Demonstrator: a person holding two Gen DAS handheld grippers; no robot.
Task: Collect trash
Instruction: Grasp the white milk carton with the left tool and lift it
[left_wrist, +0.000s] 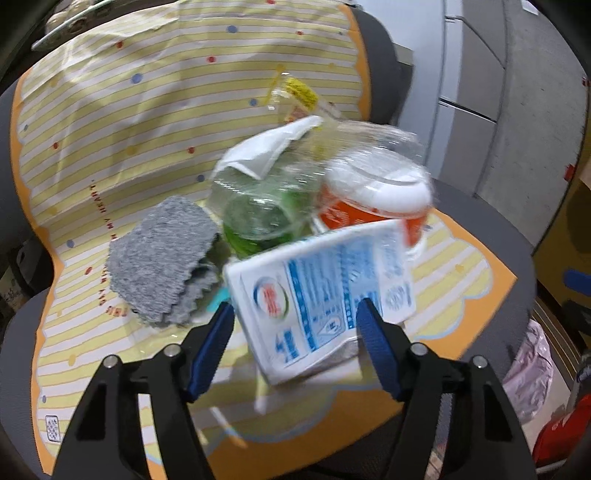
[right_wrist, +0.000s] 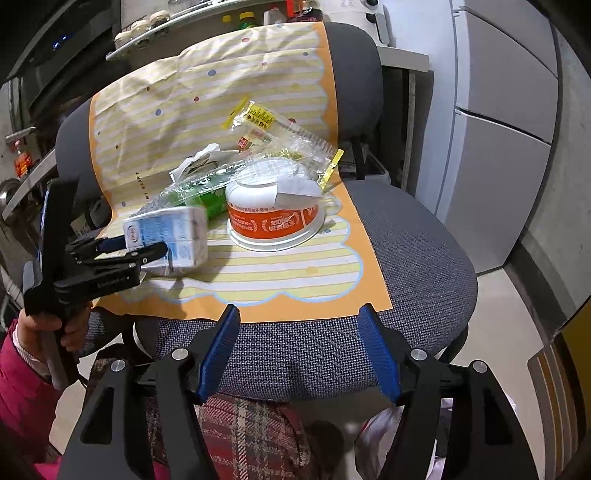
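Note:
A white and blue carton lies tilted between the blue pads of my left gripper, which press on its sides. The right wrist view shows that same left gripper clamped on the carton, just above the striped mat. Behind the carton stand an orange and white noodle bowl, a crumpled green and clear plastic pack and yellow wrappers. My right gripper is open over the front of the chair seat with nothing between its fingers.
The mat covers a grey office chair and drapes up its backrest. A grey cloth lies left of the carton. A pale plastic bag hangs low at the right. A hand in a pink sleeve holds the left gripper.

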